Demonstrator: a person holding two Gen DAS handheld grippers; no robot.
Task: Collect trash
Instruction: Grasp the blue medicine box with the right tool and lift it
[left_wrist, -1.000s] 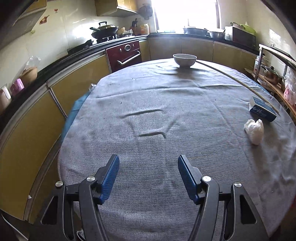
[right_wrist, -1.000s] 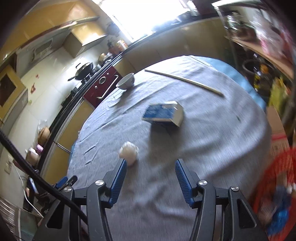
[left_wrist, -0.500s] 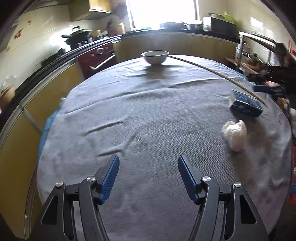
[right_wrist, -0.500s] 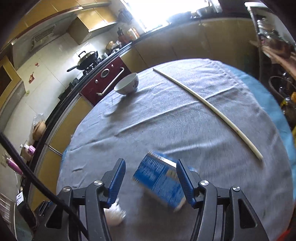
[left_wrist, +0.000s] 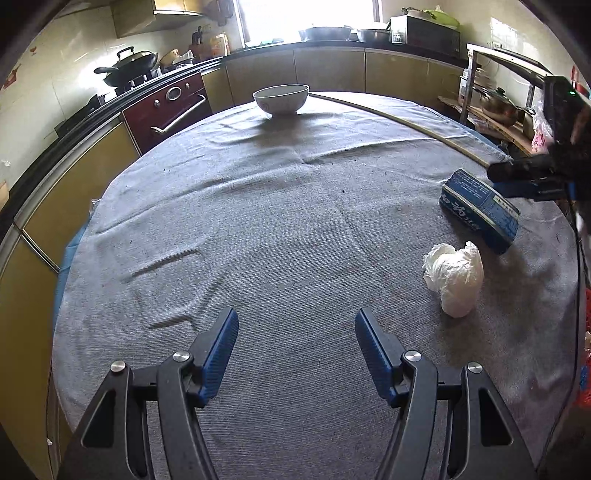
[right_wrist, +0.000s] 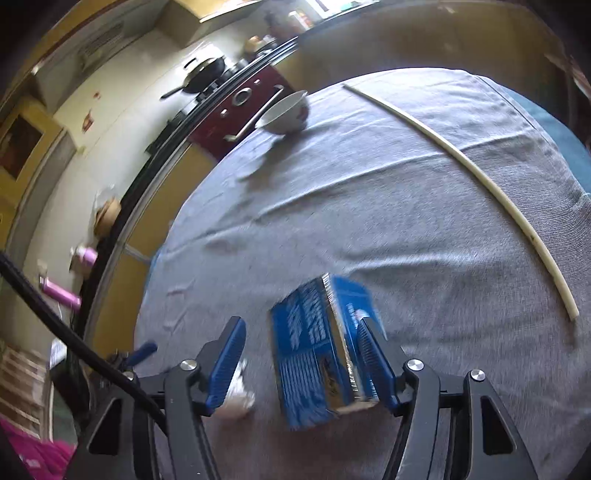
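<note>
Blue cardboard now fills the lower middle of our right wrist view: the blue carton (right_wrist: 317, 354) lies between the fingers of our right gripper (right_wrist: 299, 358), whereas a second ago it sat well ahead in the centre of that frame and the crumpled white wrapper (right_wrist: 236, 398) was the thing nearest the left finger. Half a second ago the carton was only just entering the gap. For collecting trash, we judge this means the carton is the first piece chosen and the approach is essentially finished; closing on it is what remains.

Our right gripper's jaws are opening at this moment, with the carton between them. The right pad looks to be against the carton's silvery side, while a clear strip of grey tablecloth (right_wrist: 406, 229) shows between the left pad and the box, so we read it as bracketed, not grasped.

In the left wrist view the same carton (left_wrist: 480, 206) sits at the right edge of the frame, with the wrapper (left_wrist: 454, 278) just below it. Our left gripper (left_wrist: 297, 350) hangs released over bare cloth at lower centre, its gap unchanged and nothing between its fingers, and the wrapper now appears closer to it than before.
</note>
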